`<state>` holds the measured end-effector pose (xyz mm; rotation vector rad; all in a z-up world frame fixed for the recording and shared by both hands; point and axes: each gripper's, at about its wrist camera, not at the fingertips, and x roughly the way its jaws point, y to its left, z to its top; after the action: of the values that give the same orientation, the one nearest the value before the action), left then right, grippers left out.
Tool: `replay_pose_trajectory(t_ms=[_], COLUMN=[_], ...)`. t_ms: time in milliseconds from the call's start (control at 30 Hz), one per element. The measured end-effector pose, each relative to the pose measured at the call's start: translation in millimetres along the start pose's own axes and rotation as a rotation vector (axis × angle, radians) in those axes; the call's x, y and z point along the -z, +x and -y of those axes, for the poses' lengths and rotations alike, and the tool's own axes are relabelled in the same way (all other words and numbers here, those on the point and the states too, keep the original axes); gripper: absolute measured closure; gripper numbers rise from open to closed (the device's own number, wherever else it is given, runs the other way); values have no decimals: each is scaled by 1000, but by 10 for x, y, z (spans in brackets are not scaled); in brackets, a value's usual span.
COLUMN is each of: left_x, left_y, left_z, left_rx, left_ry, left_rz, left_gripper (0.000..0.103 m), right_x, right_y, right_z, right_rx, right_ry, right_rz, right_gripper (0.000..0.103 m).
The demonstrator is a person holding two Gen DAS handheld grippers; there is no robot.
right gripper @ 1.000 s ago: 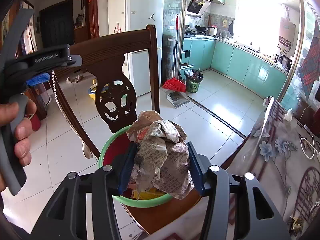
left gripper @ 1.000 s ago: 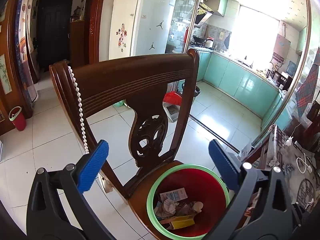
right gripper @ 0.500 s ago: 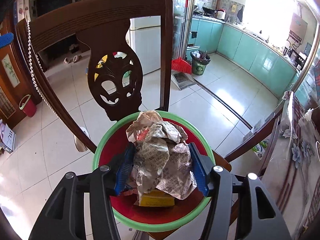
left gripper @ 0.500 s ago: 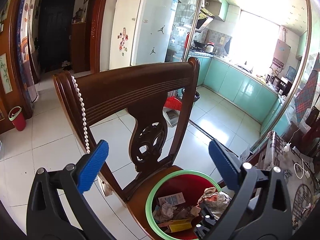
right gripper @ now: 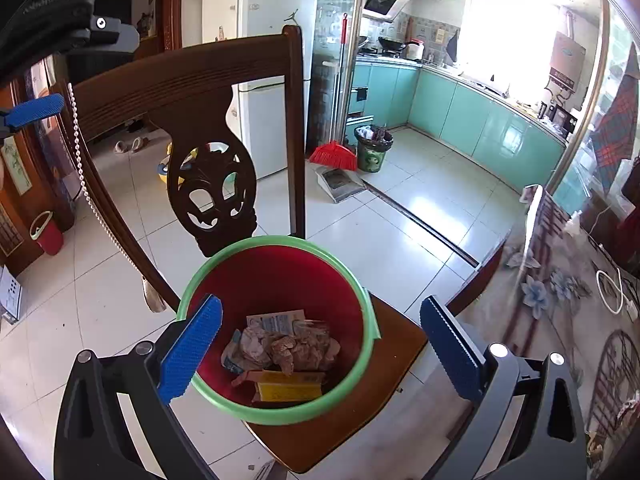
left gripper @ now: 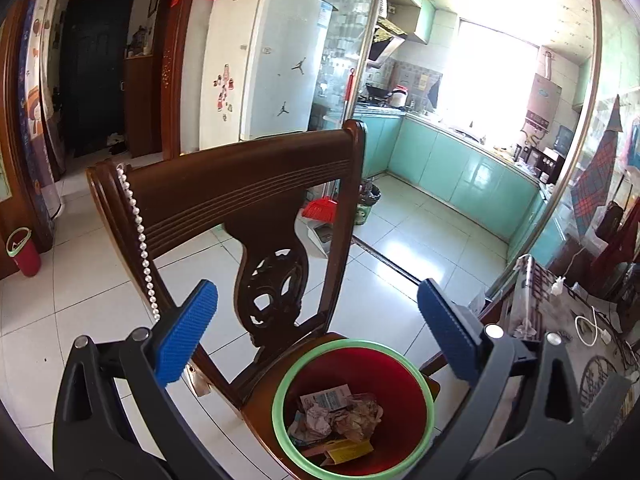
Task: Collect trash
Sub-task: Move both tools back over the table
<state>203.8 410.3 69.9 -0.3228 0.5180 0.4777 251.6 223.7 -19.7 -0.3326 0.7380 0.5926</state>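
My right gripper (right gripper: 320, 344) is opening wide, nothing between its ribbed blue pads; crumpled paper (right gripper: 288, 350) lies in the round red, green-rimmed bin (right gripper: 280, 276) on a carved wooden chair (right gripper: 192, 80). My left gripper (left gripper: 316, 332) gapes empty over glossy white tiles (left gripper: 80, 300).

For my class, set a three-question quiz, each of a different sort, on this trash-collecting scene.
1. True or false: the red bin stands on the chair seat.
2. Where does the crumpled paper lie? A in the bin; B between the right gripper jaws; C on the floor.
3. Fill in: a string of ___ hangs from the chair back.

Key: 1 true; 2 A; 3 beads.
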Motion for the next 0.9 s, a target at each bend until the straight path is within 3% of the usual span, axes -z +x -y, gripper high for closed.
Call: replay_pose_trajectory(t_ms=[300,533,900], left_x=[134,446,1622], left_y=[-326,-572,-1018], left_z=[774,1556,3140], left_rx=[166,340,613], left_ry=[190,268,680], left_rz=[-6,-49,-138], left_gripper=[5,5,5], right_x=[447,884,1824], right_y=[-832,-1454,-2301], right_z=[734,1298,2362], right_rx=[104,183,353], right_ry=[70,158,299], right_rz=[44,64,35], right_gripper=[7,7,7])
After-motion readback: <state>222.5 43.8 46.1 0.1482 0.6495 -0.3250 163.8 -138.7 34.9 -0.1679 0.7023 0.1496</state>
